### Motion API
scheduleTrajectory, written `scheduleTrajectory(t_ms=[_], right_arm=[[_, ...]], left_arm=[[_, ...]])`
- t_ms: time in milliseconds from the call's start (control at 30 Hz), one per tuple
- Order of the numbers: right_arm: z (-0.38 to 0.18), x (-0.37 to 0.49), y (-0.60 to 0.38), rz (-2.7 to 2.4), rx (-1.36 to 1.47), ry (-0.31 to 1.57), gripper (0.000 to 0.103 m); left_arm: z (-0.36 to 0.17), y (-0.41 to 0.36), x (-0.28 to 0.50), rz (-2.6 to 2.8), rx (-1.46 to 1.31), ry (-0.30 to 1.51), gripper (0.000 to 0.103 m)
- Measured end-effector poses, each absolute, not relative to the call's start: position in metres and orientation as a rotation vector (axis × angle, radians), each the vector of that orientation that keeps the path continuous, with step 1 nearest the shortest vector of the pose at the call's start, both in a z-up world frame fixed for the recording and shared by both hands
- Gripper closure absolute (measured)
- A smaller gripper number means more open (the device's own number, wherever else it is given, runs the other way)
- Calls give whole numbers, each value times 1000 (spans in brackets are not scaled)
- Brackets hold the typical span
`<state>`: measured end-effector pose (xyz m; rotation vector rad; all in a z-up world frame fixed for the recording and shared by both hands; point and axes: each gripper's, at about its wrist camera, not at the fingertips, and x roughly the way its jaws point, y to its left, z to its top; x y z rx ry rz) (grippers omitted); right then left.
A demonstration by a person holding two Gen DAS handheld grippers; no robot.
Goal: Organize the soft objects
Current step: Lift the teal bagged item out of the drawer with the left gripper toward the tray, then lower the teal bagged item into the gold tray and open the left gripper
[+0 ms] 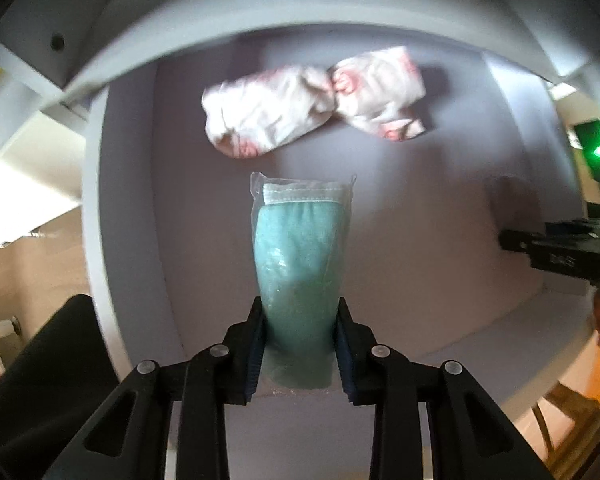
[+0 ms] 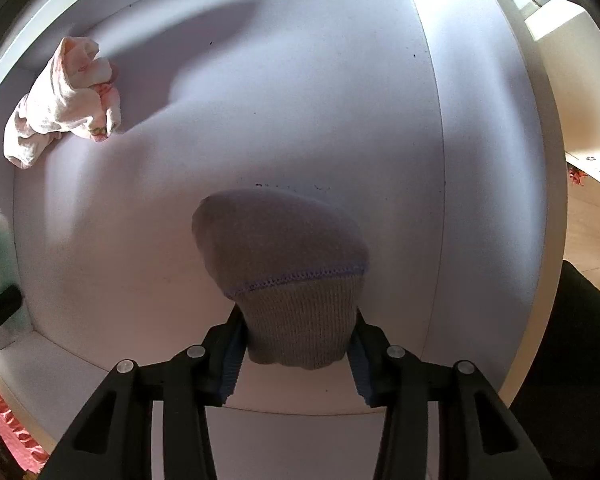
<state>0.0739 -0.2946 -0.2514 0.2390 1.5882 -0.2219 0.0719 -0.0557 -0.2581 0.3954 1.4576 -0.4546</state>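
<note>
Left claw (image 1: 298,344) gripped the bagged teal cloth (image 1: 300,256), right claw (image 2: 298,354) a grey sock (image 2: 288,264); each wanted setting down flat ahead, short of the pink bundle (image 1: 312,104).

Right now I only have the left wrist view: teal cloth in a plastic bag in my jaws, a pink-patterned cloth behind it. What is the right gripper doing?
Observer: The right gripper is shut on a grey knit sock.
Operator: Is that sock over the shelf?
Observer: Yes, it is held over the white shelf floor, toe forward.
Operator: Anything close ahead of it?
Observer: No. The pink-patterned cloth lies far to its left against the back wall, apart from the sock.
</note>
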Motion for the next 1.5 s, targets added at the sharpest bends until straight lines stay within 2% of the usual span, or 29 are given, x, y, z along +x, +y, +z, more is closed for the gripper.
scheduleTrajectory(t_ms=[367, 667, 1067, 1233, 1500], right_arm=[[-248, 72, -260, -220, 224, 1589, 58], [-248, 72, -257, -217, 221, 1586, 58], [-240, 69, -252, -213, 225, 1580, 58], [-229, 66, -259, -212, 235, 1578, 57], [-227, 70, -263, -211, 256, 1574, 58]], left_arm=[[-161, -83, 43, -657, 473, 1238, 71], [-33, -86, 30, -749, 402, 1062, 71], [68, -73, 99, -658, 339, 904, 71], [81, -85, 135, -609, 489, 877, 71], [55, -93, 182, -589, 622, 956, 71]])
